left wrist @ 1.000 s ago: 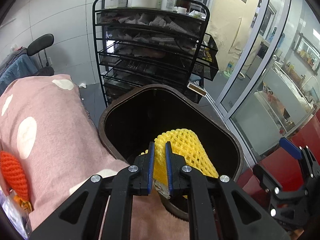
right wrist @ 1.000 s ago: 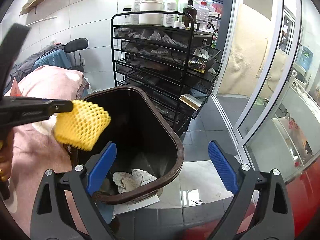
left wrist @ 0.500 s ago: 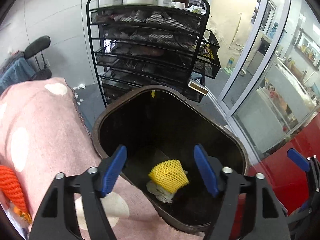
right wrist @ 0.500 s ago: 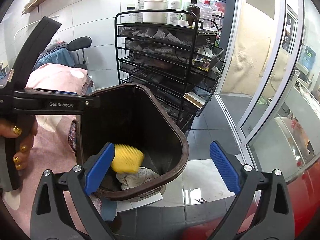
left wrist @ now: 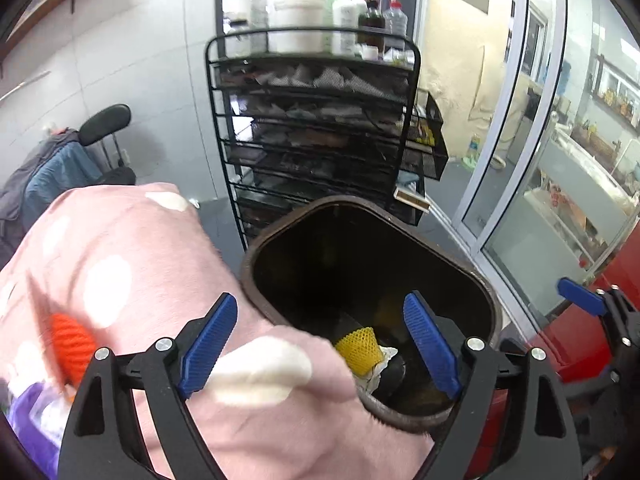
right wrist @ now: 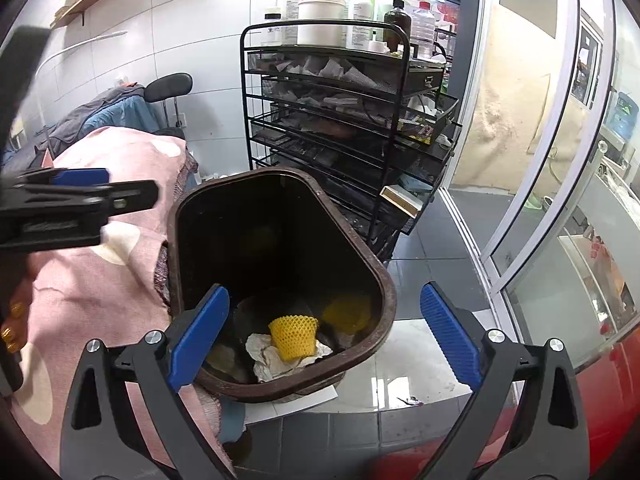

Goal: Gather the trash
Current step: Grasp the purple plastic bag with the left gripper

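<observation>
Right wrist view: yellow foam fruit net (right wrist: 294, 338) lies on crumpled paper (right wrist: 276, 358) at bottom of brown trash bin (right wrist: 384, 272). Right gripper (right wrist: 324, 340) fingers wide apart, holding nothing, over bin rim. Left gripper (left wrist: 320, 344) likewise spread wide, empty, above pink polka-dot blanket (left wrist: 120, 264) beside bin.
</observation>
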